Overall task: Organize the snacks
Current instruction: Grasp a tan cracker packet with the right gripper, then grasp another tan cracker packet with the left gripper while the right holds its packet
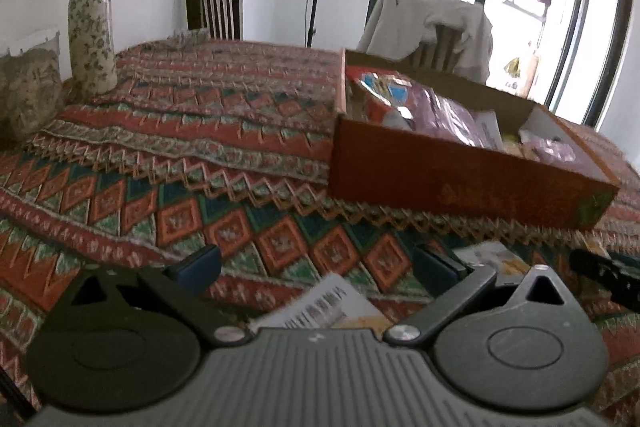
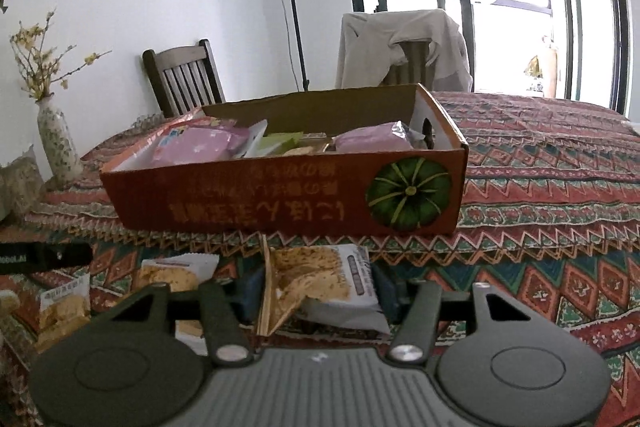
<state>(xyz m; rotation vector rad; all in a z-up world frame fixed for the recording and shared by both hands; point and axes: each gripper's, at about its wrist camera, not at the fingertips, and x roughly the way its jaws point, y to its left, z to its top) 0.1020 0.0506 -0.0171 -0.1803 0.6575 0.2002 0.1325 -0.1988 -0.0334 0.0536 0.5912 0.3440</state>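
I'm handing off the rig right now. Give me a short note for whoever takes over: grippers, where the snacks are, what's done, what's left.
Right gripper: fingers shut on a grey cracker packet, low over the tablecloth in front of the red cardboard box.
Left gripper: open, empty, over a loose white packet.
Done: several snacks, pink packets among them, already lie in the box.
Left: box the held packet, then the two cracker packets at the left.
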